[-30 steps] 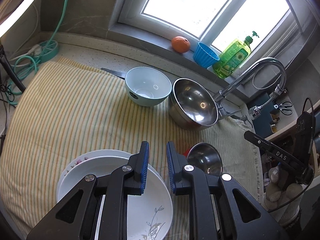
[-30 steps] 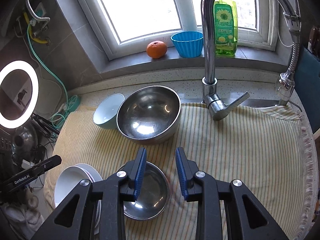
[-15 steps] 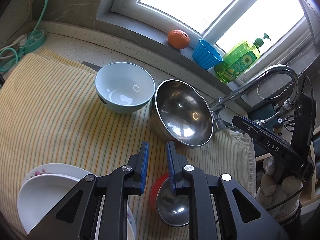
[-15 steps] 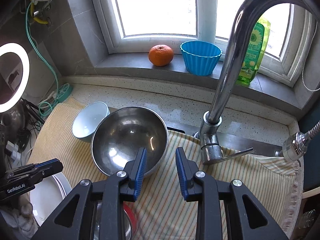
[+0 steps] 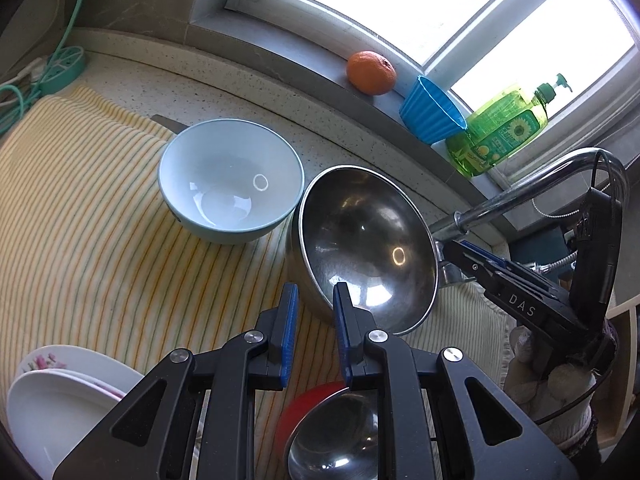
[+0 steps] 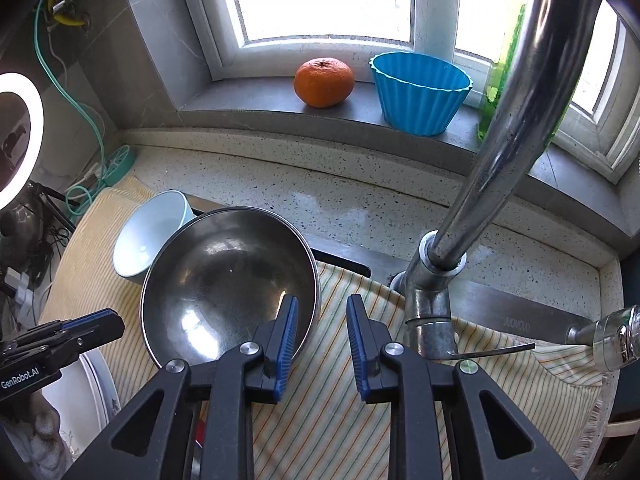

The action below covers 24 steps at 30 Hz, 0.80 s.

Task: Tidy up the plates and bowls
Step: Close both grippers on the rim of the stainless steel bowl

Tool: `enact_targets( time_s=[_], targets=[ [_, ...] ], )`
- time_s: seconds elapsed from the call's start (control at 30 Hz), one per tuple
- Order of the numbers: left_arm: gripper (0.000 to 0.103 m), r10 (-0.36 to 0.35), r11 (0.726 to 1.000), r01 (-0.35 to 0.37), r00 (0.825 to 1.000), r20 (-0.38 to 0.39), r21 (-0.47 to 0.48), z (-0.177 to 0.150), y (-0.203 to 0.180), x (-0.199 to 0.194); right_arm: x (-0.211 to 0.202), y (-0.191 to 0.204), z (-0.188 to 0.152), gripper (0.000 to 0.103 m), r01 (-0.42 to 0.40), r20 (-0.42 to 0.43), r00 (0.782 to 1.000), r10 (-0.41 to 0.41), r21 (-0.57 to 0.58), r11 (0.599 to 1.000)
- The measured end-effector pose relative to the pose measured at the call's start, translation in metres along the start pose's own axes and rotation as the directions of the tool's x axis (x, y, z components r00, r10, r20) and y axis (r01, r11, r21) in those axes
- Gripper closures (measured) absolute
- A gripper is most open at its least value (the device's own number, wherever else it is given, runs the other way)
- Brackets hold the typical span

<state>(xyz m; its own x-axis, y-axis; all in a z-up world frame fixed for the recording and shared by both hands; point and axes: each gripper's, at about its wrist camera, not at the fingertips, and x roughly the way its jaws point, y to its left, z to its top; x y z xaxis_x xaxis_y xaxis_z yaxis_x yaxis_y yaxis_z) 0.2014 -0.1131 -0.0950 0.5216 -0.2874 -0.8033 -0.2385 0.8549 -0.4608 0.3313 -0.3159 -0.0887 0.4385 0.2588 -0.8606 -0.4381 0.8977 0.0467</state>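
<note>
Both tools are hovering over the big steel bowl [image 5: 366, 252] — we are holding the left tool [image 5: 313, 312] narrowly apart, gripping nothing, at the bowl's near rim, while the right tool [image 6: 320, 320] is closing on empty air, straddling its faucet-side rim. Behind the bowl, touching it, sits the pale blue bowl [image 5: 230, 190]; the white plates [image 5: 52, 400] are stacking nearer us — all on the striped cloth [image 5: 80, 232].
</note>
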Motion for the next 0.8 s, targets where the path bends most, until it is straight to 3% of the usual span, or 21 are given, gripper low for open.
enact_targets(
  time_s=[0.5,0.8],
  targets=[
    [0.087,0.041,0.999,-0.041,0.999,-0.015,0.008,0.012,-0.001,0.023,0.028,0.004,0.015,0.084,0.006,-0.047,0.999,-0.008,-0.045,0.999],
    [0.087,0.052,0.998,-0.052,0.998,-0.017,0.036,0.012,-0.004,0.029,0.039,-0.001,0.017,0.093,-0.013,-0.082,0.997,0.011,-0.022,1.0]
  ],
)
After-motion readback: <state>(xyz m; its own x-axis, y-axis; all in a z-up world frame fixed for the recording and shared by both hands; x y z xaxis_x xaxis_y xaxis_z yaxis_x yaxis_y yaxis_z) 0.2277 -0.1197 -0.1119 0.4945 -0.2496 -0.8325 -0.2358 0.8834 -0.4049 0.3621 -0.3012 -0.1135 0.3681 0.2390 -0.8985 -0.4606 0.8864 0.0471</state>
